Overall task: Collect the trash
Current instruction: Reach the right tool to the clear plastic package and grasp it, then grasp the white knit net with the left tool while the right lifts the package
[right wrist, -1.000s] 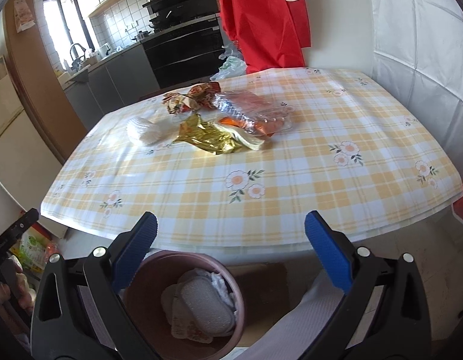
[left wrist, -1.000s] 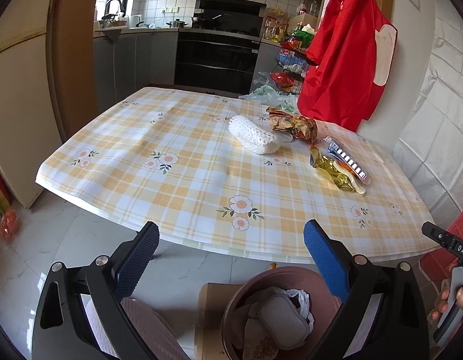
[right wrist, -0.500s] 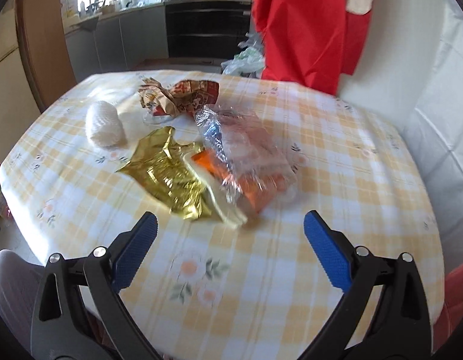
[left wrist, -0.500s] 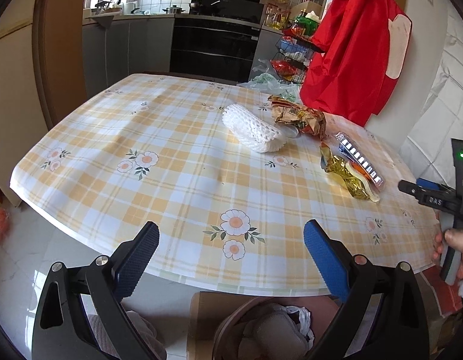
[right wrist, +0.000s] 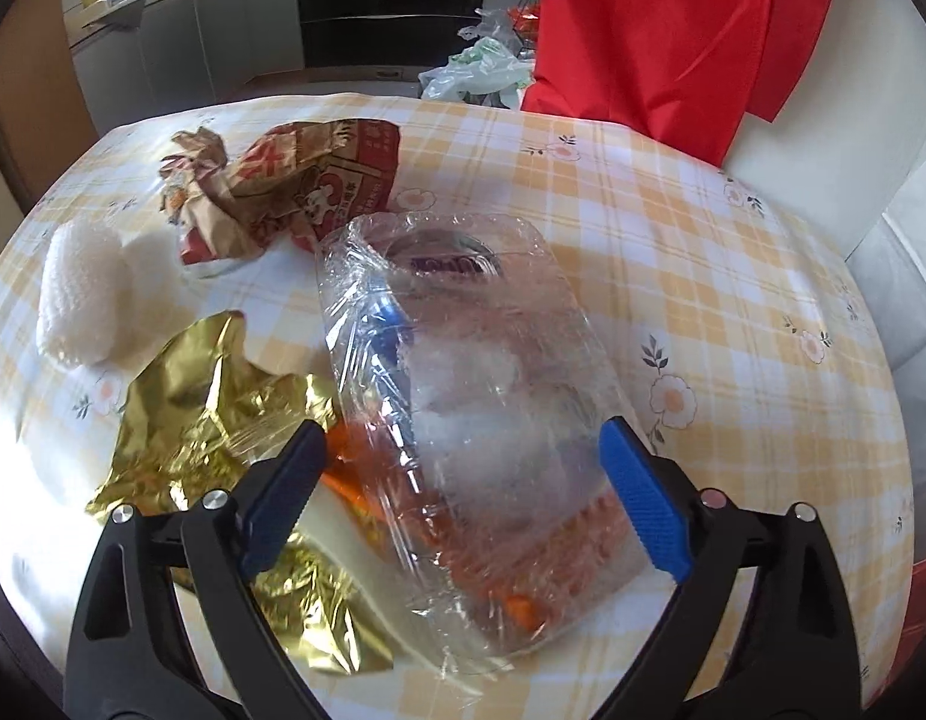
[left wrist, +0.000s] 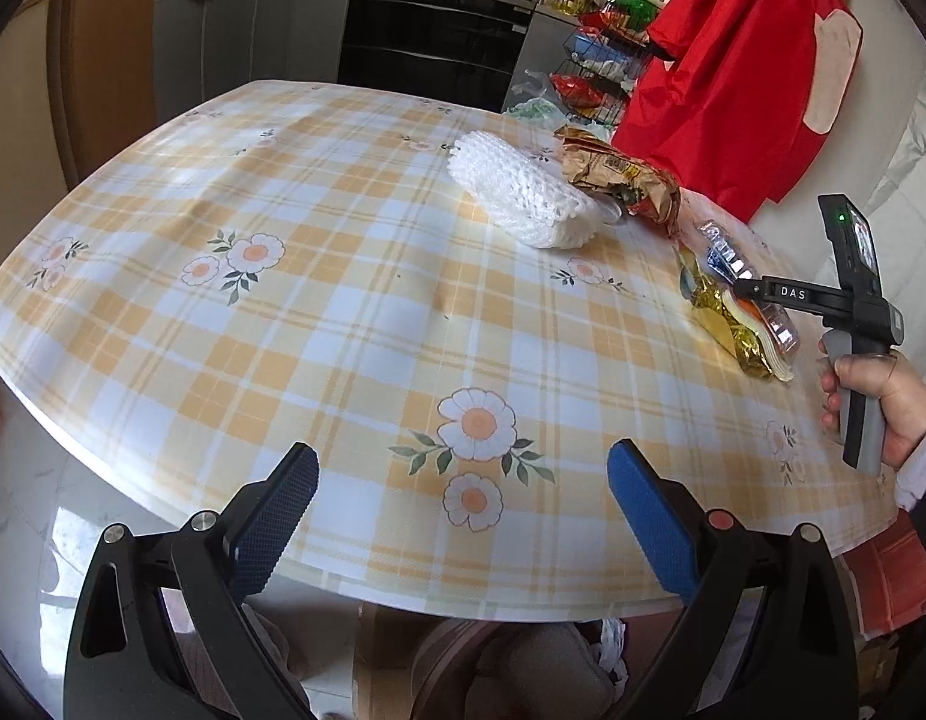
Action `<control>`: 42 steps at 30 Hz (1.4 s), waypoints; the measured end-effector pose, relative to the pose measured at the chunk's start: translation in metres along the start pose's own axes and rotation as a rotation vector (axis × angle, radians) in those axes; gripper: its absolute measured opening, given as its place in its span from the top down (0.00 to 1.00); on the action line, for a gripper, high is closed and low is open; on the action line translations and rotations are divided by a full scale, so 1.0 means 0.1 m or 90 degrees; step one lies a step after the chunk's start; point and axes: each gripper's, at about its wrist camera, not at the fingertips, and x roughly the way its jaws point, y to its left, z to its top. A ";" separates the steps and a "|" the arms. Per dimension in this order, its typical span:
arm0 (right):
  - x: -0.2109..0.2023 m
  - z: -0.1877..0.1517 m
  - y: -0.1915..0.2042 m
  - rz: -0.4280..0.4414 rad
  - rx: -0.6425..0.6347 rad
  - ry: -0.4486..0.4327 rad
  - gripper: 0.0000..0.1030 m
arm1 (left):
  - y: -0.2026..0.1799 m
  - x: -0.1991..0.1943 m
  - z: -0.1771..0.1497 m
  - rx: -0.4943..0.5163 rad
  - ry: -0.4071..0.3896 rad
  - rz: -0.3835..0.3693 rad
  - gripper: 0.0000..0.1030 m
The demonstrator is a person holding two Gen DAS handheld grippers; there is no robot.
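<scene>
Trash lies on the yellow checked tablecloth point(left wrist: 342, 312): a white foam net point(left wrist: 523, 198) point(right wrist: 78, 300), a crumpled brown paper bag point(left wrist: 619, 180) point(right wrist: 282, 192), a gold foil wrapper point(left wrist: 721, 324) point(right wrist: 210, 420) and a clear plastic tray point(right wrist: 481, 372). My right gripper point(right wrist: 463, 438) hangs low over that tray. Its jaws are closing, one blue pad on each side of the tray, not visibly pressing it. A hand point(left wrist: 883, 396) holds this gripper in the left wrist view. Above the table's near edge, my left gripper point(left wrist: 463, 462) is open with nothing between its pads.
A brown bin point(left wrist: 444, 654) holding trash stands on the floor below the table's near edge. A red garment point(left wrist: 733, 72) hangs beyond the table against a white padded wall. A wire rack point(left wrist: 589, 60) and dark kitchen units point(left wrist: 432, 30) stand behind.
Both grippers moved from above the bin forward over the table. The right one swung to the clear tray and dropped close to it, jaws slightly narrower. The left advanced less.
</scene>
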 end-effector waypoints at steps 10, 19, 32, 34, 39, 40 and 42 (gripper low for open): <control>0.03 0.03 0.00 -0.026 -0.019 0.007 0.22 | -0.20 0.06 0.29 0.019 -0.028 -0.024 0.08; -0.56 -0.06 -0.44 0.105 0.101 -0.071 0.49 | -0.34 0.13 0.35 0.041 -0.023 -0.041 0.08; -0.89 -0.27 -0.96 0.129 0.199 -0.122 0.65 | -0.52 0.40 0.84 0.029 -0.005 -0.089 0.08; -0.91 -0.30 -0.94 0.125 0.186 -0.127 0.65 | -0.48 0.50 0.91 -0.008 0.017 -0.111 0.08; -0.93 -0.33 -0.83 0.100 0.149 -0.133 0.65 | -0.39 0.74 1.12 -0.078 0.025 -0.099 0.08; -0.94 -0.34 -0.81 0.095 0.142 -0.135 0.65 | -0.38 0.79 1.17 -0.092 0.023 -0.096 0.08; -0.94 -0.34 -0.78 0.091 0.132 -0.136 0.65 | -0.36 0.90 1.28 -0.125 0.016 -0.096 0.08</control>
